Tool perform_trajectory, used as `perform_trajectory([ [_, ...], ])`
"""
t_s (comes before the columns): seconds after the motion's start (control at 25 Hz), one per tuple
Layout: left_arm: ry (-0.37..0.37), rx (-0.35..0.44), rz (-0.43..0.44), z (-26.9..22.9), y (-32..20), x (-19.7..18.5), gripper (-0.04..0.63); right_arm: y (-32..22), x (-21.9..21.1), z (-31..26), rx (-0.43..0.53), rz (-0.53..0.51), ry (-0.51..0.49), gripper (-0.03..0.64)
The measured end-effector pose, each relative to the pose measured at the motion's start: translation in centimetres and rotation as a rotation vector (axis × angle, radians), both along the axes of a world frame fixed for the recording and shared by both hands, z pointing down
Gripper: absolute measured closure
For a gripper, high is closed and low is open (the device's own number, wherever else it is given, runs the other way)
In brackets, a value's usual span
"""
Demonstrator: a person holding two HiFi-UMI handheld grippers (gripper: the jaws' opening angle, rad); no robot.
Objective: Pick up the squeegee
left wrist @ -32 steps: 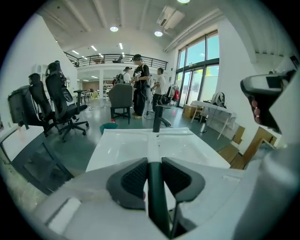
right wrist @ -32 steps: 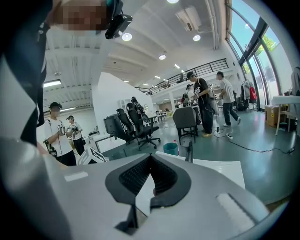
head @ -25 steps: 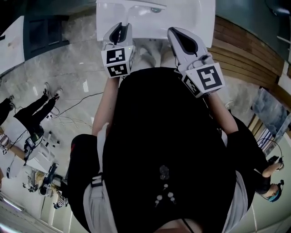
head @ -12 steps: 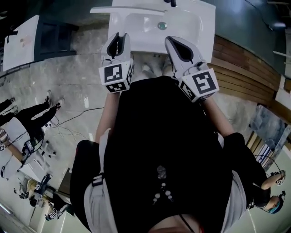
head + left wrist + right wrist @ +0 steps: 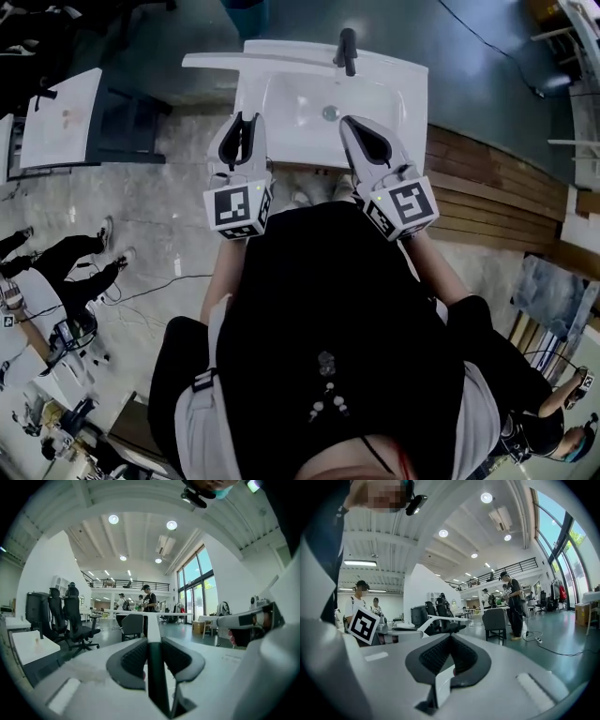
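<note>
ok so looking straight down, the closest thing is the person's black top (image 5: 337, 309), with both arms stuck out in front over a white sink (image 5: 403, 103). the left gripper (image 5: 243, 122) is clamped onto the squeegee (image 5: 153, 667). its dark handle sits right between the pads, both pressing on it, and the white part runs forward to a crossbar out front, so the whole thing is carried in that gripper, not lying on anything. the right gripper (image 5: 450, 638) is just beside it, jaw tips pinched together with nothing in them. both point roughly level out over the basin. past the jaws there's the dark faucet (image 5: 347, 49) at the sink's back edge, and a marble-looking floor (image 5: 159, 187) off to the left. further off it's a big open office: black office chairs (image 5: 70, 620), a few people standing (image 5: 149, 599) by desks, tall windows (image 5: 194, 588) on the right
</note>
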State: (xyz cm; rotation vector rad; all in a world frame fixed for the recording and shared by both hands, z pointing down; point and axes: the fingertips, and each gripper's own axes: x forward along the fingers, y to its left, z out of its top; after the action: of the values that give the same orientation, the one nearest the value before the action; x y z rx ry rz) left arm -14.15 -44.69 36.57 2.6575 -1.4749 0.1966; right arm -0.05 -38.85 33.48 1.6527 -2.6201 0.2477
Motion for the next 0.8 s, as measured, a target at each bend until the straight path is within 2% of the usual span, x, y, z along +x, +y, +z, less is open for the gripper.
perform_trajectory([
  [0.48,0.04,0.136,0.01,-4.8,-0.1,0.9,0.489,-1.1,1.0,-2.3,0.082,0.012,-0.011,0.615],
  [0.8,0.062,0.124,0.013,-4.9,1.3,1.6,0.489,0.4,1.0,-3.4,0.087,0.009,-0.028,0.615],
])
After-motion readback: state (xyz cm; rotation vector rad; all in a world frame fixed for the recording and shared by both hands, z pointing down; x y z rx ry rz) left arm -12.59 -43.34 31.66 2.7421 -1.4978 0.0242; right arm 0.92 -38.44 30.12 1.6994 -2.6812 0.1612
